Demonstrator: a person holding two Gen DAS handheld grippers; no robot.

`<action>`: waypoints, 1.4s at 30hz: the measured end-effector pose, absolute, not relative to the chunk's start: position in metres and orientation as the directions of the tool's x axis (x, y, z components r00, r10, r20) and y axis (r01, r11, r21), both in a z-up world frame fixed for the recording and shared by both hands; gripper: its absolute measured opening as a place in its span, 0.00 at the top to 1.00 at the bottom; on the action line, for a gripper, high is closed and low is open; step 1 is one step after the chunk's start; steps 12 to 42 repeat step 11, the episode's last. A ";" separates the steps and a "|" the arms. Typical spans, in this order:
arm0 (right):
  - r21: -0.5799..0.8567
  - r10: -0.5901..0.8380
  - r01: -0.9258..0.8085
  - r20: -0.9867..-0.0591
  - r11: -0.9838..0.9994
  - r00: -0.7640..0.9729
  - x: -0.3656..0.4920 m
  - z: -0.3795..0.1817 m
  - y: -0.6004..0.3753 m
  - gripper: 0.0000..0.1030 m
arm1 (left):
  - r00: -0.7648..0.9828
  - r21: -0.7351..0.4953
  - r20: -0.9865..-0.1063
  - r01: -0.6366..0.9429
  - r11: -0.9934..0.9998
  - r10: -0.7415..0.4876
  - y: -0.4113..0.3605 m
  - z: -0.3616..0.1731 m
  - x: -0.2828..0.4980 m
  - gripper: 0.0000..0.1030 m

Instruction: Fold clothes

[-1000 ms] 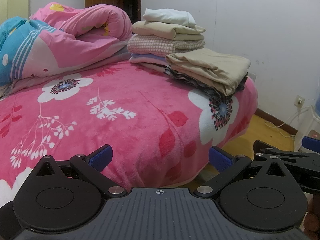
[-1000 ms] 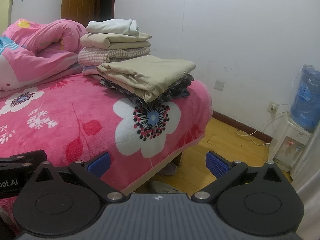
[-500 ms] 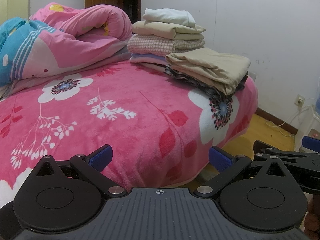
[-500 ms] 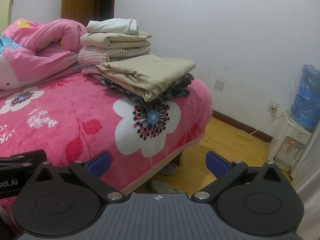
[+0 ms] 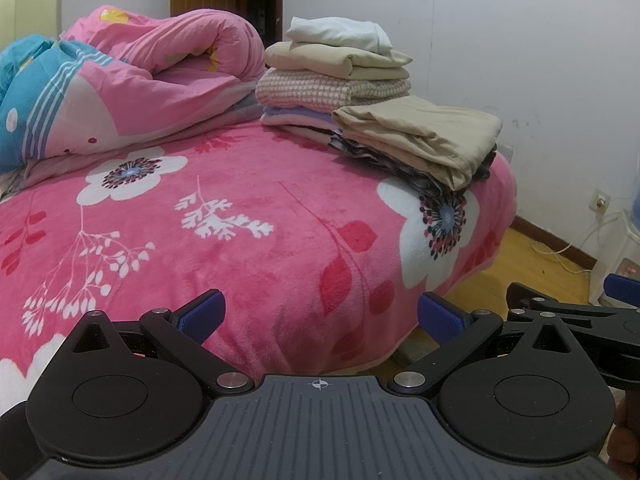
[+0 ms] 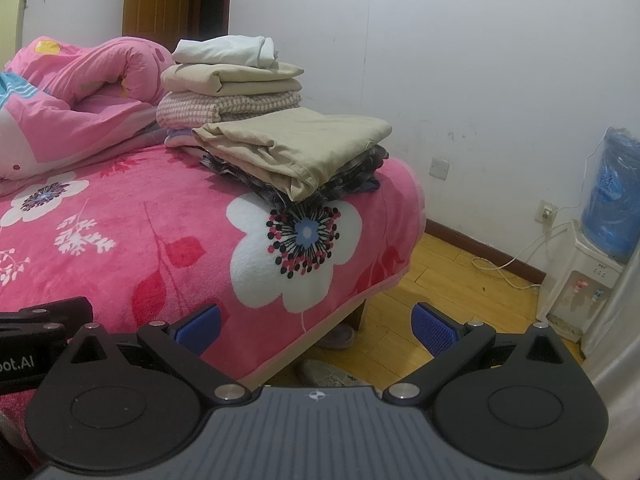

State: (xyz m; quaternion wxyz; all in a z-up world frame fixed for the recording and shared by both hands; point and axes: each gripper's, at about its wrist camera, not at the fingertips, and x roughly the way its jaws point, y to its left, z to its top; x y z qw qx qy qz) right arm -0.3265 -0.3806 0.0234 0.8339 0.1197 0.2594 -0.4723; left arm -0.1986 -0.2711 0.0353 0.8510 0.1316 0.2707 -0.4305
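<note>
Both the left gripper (image 5: 319,314) and right gripper (image 6: 316,326) are hanging wide apart and empty at the bed edge, so I'm guessing they're between garments, next reaching for the folded beige cotton garment (image 5: 420,136) sitting at 1 o'clock on the pink floral fleece bed (image 5: 248,216).

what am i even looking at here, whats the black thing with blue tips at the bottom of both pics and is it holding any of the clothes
Those are two hand-held grippers, one in each of a person's hands, each with a camera looking forward along its two fingers. One picture comes from the left gripper, the other from the right gripper. The blue tips are the finger pads. Both grippers are open and hold nothing. Ahead is a bed with a pink floral blanket. At its far corner sit a tall stack of folded clothes and a folded beige garment lying on dark checked fabric. A rolled pink quilt lies behind.
</note>
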 end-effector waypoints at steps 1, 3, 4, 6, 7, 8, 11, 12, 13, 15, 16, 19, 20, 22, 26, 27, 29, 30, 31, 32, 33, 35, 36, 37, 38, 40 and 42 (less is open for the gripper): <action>-0.045 -0.726 0.850 -0.546 0.525 0.419 -0.327 0.023 -0.381 0.00 | 0.483 -0.008 -0.574 0.804 0.595 -0.661 -0.271 0.035 -0.199 0.00; -0.046 -0.726 0.850 -0.546 0.525 0.419 -0.327 0.023 -0.381 0.00 | 0.483 -0.007 -0.574 0.804 0.594 -0.661 -0.271 0.035 -0.199 0.00; -0.046 -0.726 0.850 -0.546 0.525 0.419 -0.327 0.023 -0.381 0.00 | 0.483 -0.007 -0.574 0.804 0.594 -0.661 -0.271 0.035 -0.199 0.00; -0.046 -0.726 0.850 -0.547 0.524 0.418 -0.327 0.023 -0.381 0.00 | 0.482 -0.008 -0.575 0.804 0.594 -0.661 -0.271 0.035 -0.199 0.00; -0.046 -0.726 0.851 -0.547 0.524 0.418 -0.327 0.023 -0.381 0.00 | 0.482 -0.008 -0.576 0.805 0.594 -0.660 -0.271 0.035 -0.199 0.00; -0.045 -0.725 0.851 -0.547 0.524 0.417 -0.327 0.022 -0.381 0.00 | 0.482 -0.007 -0.576 0.805 0.594 -0.660 -0.271 0.035 -0.199 0.00; -0.044 -0.725 0.851 -0.548 0.523 0.417 -0.328 0.022 -0.381 0.00 | 0.483 -0.006 -0.577 0.804 0.595 -0.659 -0.272 0.035 -0.199 0.00; -0.044 -0.725 0.851 -0.548 0.523 0.417 -0.328 0.022 -0.381 0.00 | 0.483 -0.006 -0.577 0.804 0.595 -0.659 -0.272 0.035 -0.199 0.00; -0.044 -0.725 0.851 -0.548 0.523 0.417 -0.328 0.022 -0.381 0.00 | 0.483 -0.006 -0.577 0.804 0.595 -0.659 -0.272 0.035 -0.199 0.00; -0.044 -0.725 0.851 -0.548 0.523 0.417 -0.328 0.022 -0.381 0.00 | 0.483 -0.006 -0.577 0.804 0.595 -0.659 -0.272 0.035 -0.199 0.00; -0.044 -0.725 0.851 -0.548 0.523 0.417 -0.328 0.022 -0.381 0.00 | 0.483 -0.006 -0.577 0.804 0.595 -0.659 -0.272 0.035 -0.199 0.00; -0.044 -0.725 0.851 -0.548 0.523 0.417 -0.328 0.022 -0.381 0.00 | 0.483 -0.006 -0.577 0.804 0.595 -0.659 -0.272 0.035 -0.199 0.00; -0.044 -0.725 0.851 -0.548 0.523 0.417 -0.328 0.022 -0.381 0.00 | 0.483 -0.006 -0.577 0.804 0.595 -0.659 -0.272 0.035 -0.199 0.00; -0.044 -0.725 0.851 -0.548 0.523 0.417 -0.328 0.022 -0.381 0.00 | 0.483 -0.006 -0.577 0.804 0.595 -0.659 -0.272 0.035 -0.199 0.00; -0.044 -0.725 0.851 -0.548 0.523 0.417 -0.328 0.022 -0.381 0.00 | 0.483 -0.006 -0.577 0.804 0.595 -0.659 -0.272 0.035 -0.199 0.00; -0.044 -0.725 0.851 -0.548 0.523 0.417 -0.328 0.022 -0.381 0.00 | 0.483 -0.006 -0.577 0.804 0.595 -0.659 -0.272 0.035 -0.199 0.00; -0.044 -0.725 0.851 -0.548 0.523 0.417 -0.328 0.022 -0.381 0.00 | 0.483 -0.006 -0.577 0.804 0.595 -0.659 -0.272 0.035 -0.199 0.00; -0.044 -0.725 0.851 -0.548 0.523 0.417 -0.328 0.022 -0.381 0.00 | 0.483 -0.006 -0.577 0.804 0.595 -0.659 -0.272 0.035 -0.199 0.00; -0.044 -0.725 0.851 -0.548 0.523 0.417 -0.328 0.022 -0.381 0.00 | 0.483 -0.006 -0.577 0.804 0.595 -0.659 -0.272 0.035 -0.199 0.00; -0.044 -0.725 0.851 -0.548 0.523 0.417 -0.328 0.022 -0.381 0.00 | 0.483 -0.006 -0.577 0.804 0.595 -0.659 -0.272 0.035 -0.199 0.00; -0.044 -0.725 0.851 -0.548 0.523 0.417 -0.328 0.022 -0.381 0.00 | 0.483 -0.006 -0.577 0.804 0.595 -0.659 -0.272 0.035 -0.199 0.00; -0.044 -0.725 0.851 -0.548 0.523 0.417 -0.328 0.022 -0.381 0.00 | 0.483 -0.006 -0.577 0.804 0.595 -0.659 -0.272 0.035 -0.199 0.00; -0.044 -0.725 0.851 -0.548 0.523 0.417 -0.328 0.022 -0.381 0.00 | 0.483 -0.006 -0.577 0.804 0.595 -0.659 -0.272 0.035 -0.199 0.00; -0.044 -0.725 0.851 -0.548 0.523 0.417 -0.328 0.022 -0.381 0.00 | 0.483 -0.006 -0.577 0.804 0.595 -0.659 -0.272 0.035 -0.199 0.00; -0.044 -0.725 0.851 -0.548 0.523 0.417 -0.328 0.022 -0.381 0.00 | 0.483 -0.006 -0.577 0.804 0.595 -0.659 -0.272 0.035 -0.199 0.00; -0.044 -0.725 0.851 -0.548 0.523 0.417 -0.328 0.022 -0.381 0.00 | 0.483 -0.006 -0.577 0.804 0.595 -0.659 -0.272 0.035 -0.199 0.00; -0.044 -0.725 0.851 -0.548 0.523 0.417 -0.328 0.022 -0.381 0.00 | 0.483 -0.006 -0.577 0.804 0.595 -0.659 -0.272 0.035 -0.199 0.00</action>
